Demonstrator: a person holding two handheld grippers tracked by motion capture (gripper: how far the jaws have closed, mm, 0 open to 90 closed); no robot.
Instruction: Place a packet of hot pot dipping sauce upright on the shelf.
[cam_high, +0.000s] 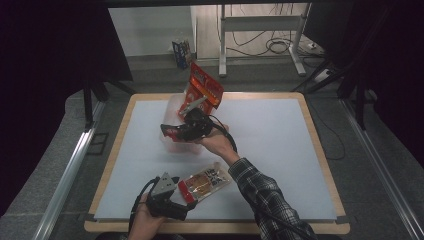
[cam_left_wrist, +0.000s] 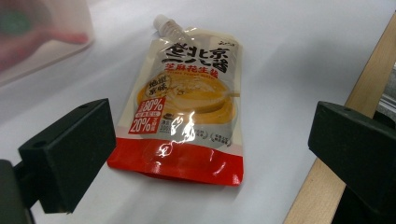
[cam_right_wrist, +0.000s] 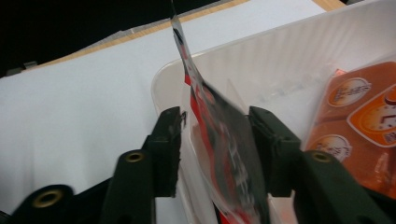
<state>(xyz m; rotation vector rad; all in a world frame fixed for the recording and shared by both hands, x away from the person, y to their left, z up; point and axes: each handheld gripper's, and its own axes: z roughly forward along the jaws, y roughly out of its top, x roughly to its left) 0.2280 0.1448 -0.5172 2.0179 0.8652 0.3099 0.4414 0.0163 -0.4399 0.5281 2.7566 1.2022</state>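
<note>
A tall red pouch (cam_high: 202, 87) stands upright in a translucent plastic bin (cam_high: 172, 107) at the table's middle back. My right gripper (cam_high: 170, 132) reaches over the bin's near wall. In the right gripper view the pouch (cam_right_wrist: 224, 140) hangs between the jaws of my right gripper (cam_right_wrist: 215, 149); a gap shows at the left jaw, so the gripper is open. A spouted sauce pouch (cam_high: 205, 182) with a red bottom band lies flat near the front edge. My left gripper (cam_high: 186, 200) sits just left of it, open wide. From the left gripper (cam_left_wrist: 212, 135) that pouch (cam_left_wrist: 187, 107) lies ahead, untouched.
An orange packet (cam_right_wrist: 359, 116) lies inside the bin (cam_right_wrist: 280, 60). The white mat (cam_high: 275, 150) has a wooden border (cam_left_wrist: 369, 88) close to my left gripper's right jaw. Beyond the table are desk legs, cables and a small box on the floor (cam_high: 181, 52).
</note>
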